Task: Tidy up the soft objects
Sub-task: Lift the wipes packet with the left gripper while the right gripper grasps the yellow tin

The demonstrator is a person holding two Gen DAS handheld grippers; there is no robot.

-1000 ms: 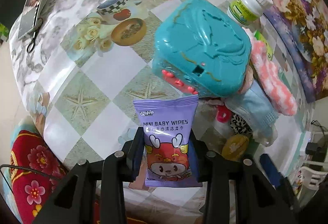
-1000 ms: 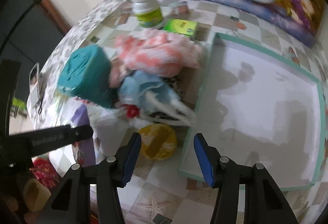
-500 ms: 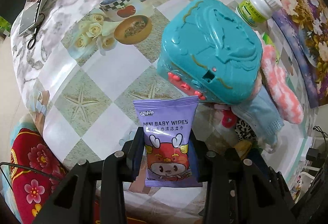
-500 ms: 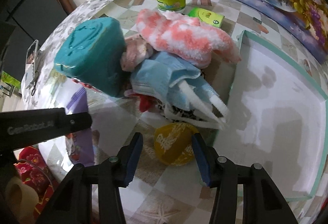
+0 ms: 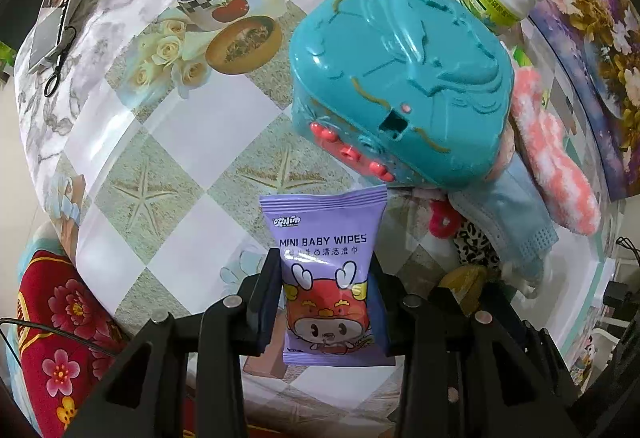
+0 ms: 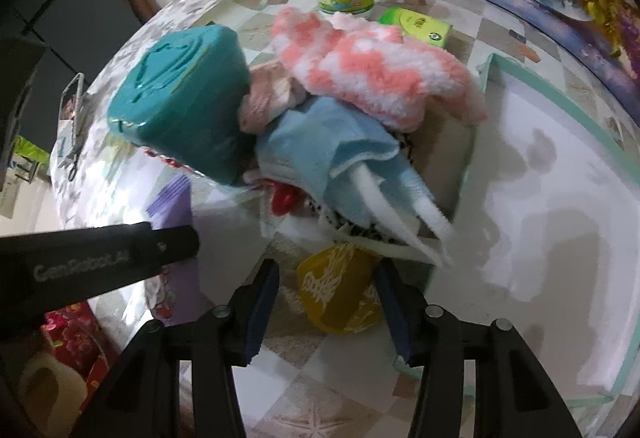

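The wipes pack (image 5: pixel 326 278) stands bottom centre, clamped between the left gripper (image 5: pixel 325 302) fingers. The right gripper (image 6: pixel 326 302), spread wide, straddles a yellow pouch (image 6: pixel 340 292) untouched. The tray (image 6: pixel 616 153) at right looks bare; sock (image 6: pixel 376 77), mask (image 6: pixel 340 157) remain piled, so sorting has barely begun.

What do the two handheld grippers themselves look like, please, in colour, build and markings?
Both are the same design. The left gripper and right gripper have matte black, angular linkage arms joined by round silver pins, ending in flat fingers faced with dark blue pads. In the right wrist view, the left gripper's black side bar carries pale lettering, too blurred to read. No sleeves or hands show.
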